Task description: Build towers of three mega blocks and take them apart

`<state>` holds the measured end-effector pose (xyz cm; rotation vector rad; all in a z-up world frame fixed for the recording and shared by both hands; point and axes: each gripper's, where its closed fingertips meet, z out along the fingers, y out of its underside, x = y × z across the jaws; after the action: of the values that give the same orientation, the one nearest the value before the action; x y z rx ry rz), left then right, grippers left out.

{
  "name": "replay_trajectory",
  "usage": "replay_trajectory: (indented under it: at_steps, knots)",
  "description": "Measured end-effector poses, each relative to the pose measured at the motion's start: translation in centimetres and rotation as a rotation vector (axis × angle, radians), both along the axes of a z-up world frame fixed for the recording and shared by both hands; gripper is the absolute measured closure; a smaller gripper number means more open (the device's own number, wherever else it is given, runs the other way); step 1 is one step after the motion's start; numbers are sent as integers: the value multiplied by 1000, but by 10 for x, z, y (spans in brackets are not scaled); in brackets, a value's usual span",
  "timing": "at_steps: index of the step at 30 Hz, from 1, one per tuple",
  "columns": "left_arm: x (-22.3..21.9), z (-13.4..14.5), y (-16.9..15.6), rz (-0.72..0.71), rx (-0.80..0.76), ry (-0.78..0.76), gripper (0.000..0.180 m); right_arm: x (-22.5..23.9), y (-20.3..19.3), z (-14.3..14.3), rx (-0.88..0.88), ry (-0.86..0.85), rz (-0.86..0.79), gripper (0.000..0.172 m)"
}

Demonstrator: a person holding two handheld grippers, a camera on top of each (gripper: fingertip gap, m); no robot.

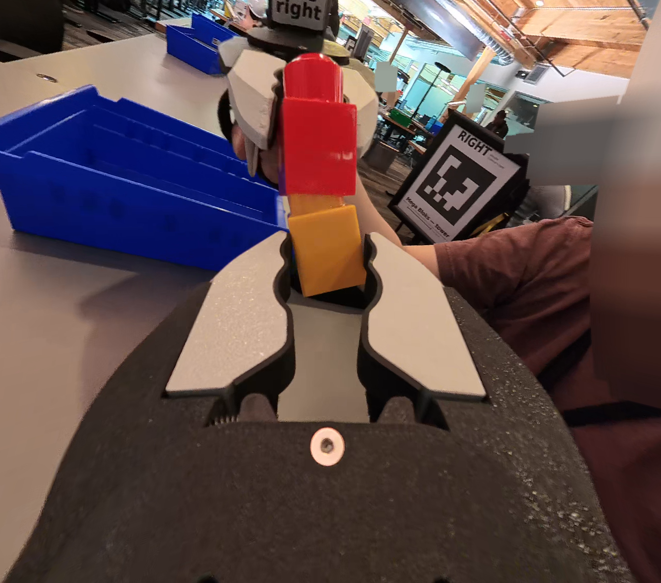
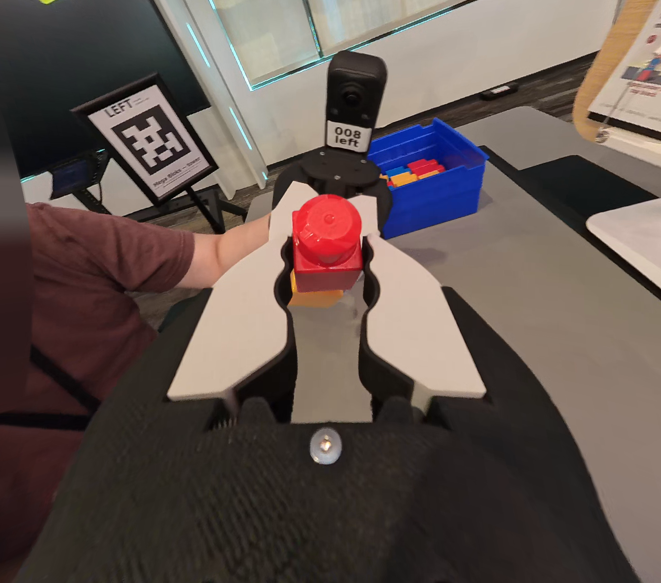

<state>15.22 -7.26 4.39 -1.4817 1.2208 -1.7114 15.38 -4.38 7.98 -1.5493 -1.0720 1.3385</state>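
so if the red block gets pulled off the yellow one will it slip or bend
Probably no bending: the red block looks like rigid moulded plastic. Its glossy faces may slip a little in the jaws. The tall stud seated in it from the yellow block suggests it will resist, then pop free suddenly.

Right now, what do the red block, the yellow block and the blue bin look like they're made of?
Red block: glossy moulded plastic, judging by the sharp highlights on its stud. Yellow block: the same kind of plastic, smooth but duller here. Blue bin: likely rigid plastic with a satin sheen and moulded ribs.
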Motion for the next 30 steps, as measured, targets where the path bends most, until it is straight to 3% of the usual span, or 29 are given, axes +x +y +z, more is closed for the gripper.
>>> replay_trajectory:
  at_steps: [15, 30]
  knots:
    - [-2, 15, -1, 97, 134, -2, 144, -6, -5, 14, -95, 71, -13, 134]
    - [-4, 14, -14, 45, 165, 33, 145, -9, -24, 9, -28, -14, 44, 134]
